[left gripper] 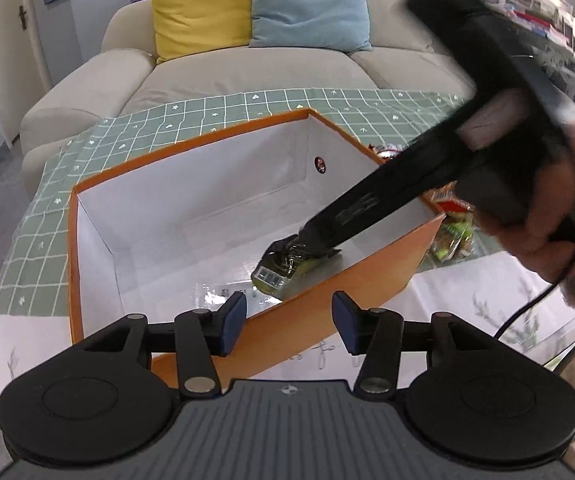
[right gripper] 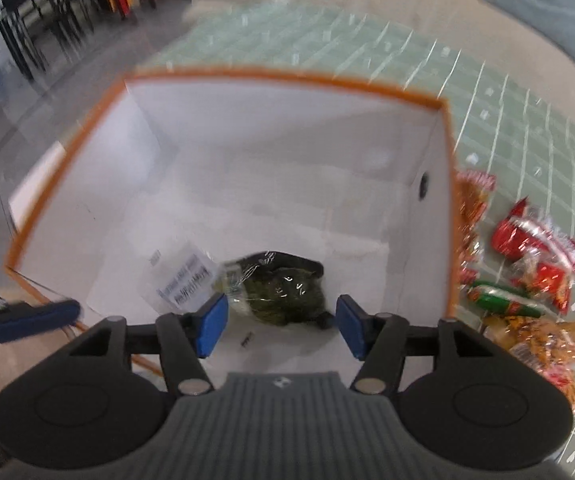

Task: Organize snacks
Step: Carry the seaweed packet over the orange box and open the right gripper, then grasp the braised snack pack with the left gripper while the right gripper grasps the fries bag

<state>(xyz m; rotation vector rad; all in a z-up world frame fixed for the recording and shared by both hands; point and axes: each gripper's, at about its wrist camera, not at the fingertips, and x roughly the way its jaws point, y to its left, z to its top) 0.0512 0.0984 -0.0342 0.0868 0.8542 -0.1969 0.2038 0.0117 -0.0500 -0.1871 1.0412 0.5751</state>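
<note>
**Snack box, one packet in**

Green checked cloth (left gripper: 247,104) covers the table, with a beige sofa (left gripper: 247,68) behind carrying a yellow cushion (left gripper: 199,8) and a blue one (left gripper: 307,4).

- My left gripper (left gripper: 289,322): jaws spread, nothing between the blue pads; it hangs over the near wall of the orange box (left gripper: 327,284).
- My right gripper (right gripper: 281,326): jaws spread, pads clear of the dark green snack packet (right gripper: 283,292) lying just beyond them on the white box floor. From the left view, its fingers reach down into the box onto that packet.
- Beside the packet: a clear wrapper with printed text (right gripper: 185,280), flat on the floor.
- Outside the box, along its right wall: loose snacks (right gripper: 527,272), red, orange and green packets, on the cloth.
</note>
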